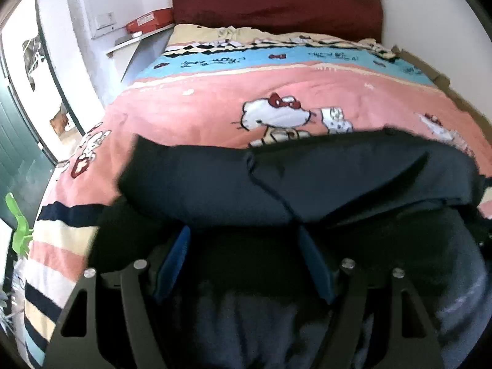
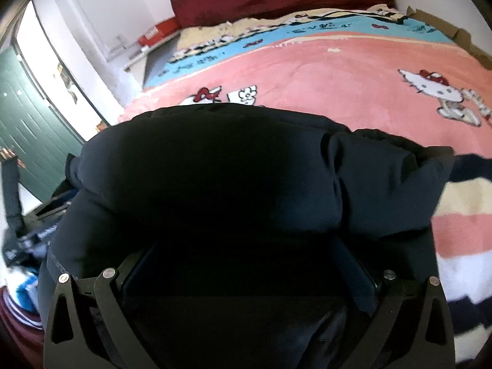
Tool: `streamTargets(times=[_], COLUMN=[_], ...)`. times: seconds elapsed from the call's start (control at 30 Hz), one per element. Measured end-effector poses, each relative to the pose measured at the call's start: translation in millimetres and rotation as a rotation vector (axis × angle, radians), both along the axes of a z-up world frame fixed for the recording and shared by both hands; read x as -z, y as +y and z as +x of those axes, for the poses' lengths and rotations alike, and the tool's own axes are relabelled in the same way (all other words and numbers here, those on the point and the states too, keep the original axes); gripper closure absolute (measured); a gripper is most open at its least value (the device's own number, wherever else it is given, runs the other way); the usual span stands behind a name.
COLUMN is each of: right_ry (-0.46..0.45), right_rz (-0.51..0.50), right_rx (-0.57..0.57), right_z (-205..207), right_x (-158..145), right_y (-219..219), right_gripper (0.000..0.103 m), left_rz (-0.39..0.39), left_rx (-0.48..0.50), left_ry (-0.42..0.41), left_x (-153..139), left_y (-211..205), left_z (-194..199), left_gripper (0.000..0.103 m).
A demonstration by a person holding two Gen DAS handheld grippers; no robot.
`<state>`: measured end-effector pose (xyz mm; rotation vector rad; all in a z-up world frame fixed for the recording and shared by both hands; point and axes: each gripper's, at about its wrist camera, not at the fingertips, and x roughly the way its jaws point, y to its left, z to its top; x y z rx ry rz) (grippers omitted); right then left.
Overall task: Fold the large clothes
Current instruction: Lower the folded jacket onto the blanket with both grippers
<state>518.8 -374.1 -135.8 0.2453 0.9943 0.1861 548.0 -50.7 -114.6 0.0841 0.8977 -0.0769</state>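
A large dark navy padded jacket lies on the near part of the bed, bunched and partly folded, with a drawstring across it. It fills the middle of the right wrist view too. My left gripper stands with its blue-padded fingers spread, the jacket's cloth draped over and between them; the fingertips are hidden. My right gripper has its fingers spread, buried under the dark cloth.
The bed has a pink Hello Kitty blanket and a dark red headboard. A shelf with a red box is on the left wall. A green door and other clothes are at left.
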Motion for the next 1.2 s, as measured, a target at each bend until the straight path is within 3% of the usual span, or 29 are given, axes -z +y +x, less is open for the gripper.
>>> streamTargets(times=[0.13,0.27,0.5,0.8,0.93,1.0,1.07,1.2], right_ry=[-0.092,-0.150,-0.086,-0.071,-0.078,-0.075,-0.075,-0.170], right_rz=[-0.059,-0.055,-0.144,-0.203,-0.213,-0.224,-0.223,-0.222], right_rx=[-0.011,-0.048,-0.089,-0.079,-0.072,-0.073,-0.072,-0.053], right_z=[-10.5,-0.8,30.1,31.1,32.6,33.9,31.0,-4.2], right_x=[-40.4,-62.8,-42.2,-19.3,-15.0,-16.7,-23.2,-52.8], right_y=[18.9,51.5,91.0,91.6,92.8,95.3,94.5,86.2], right_gripper=[0.003,0.003,0.003,0.001,0.001,0.001,0.001,0.001], left_rz=[0.001,0.017,0.088,0.038,0.064,0.082,0.071,0.010], left_rx=[-0.045,-0.066,-0.038,-0.064,-0.071,-0.056,-0.056,-0.016], left_ry=[-0.045,-0.042,0.008,0.007,0.014,0.041,0.013,-0.050], left_x=[-29.0,-33.6,10.4,23.9,27.1,22.5,6.2,-20.9], left_y=[23.2,27.4,3.7,6.7,3.6,2.1,5.6,8.6], left_z=[-3.4,7.1,21.2,25.0,26.9,29.2,18.2,-23.0], left_gripper=[0.032,0.032,0.032,0.031,0.031,0.032,0.032,0.032])
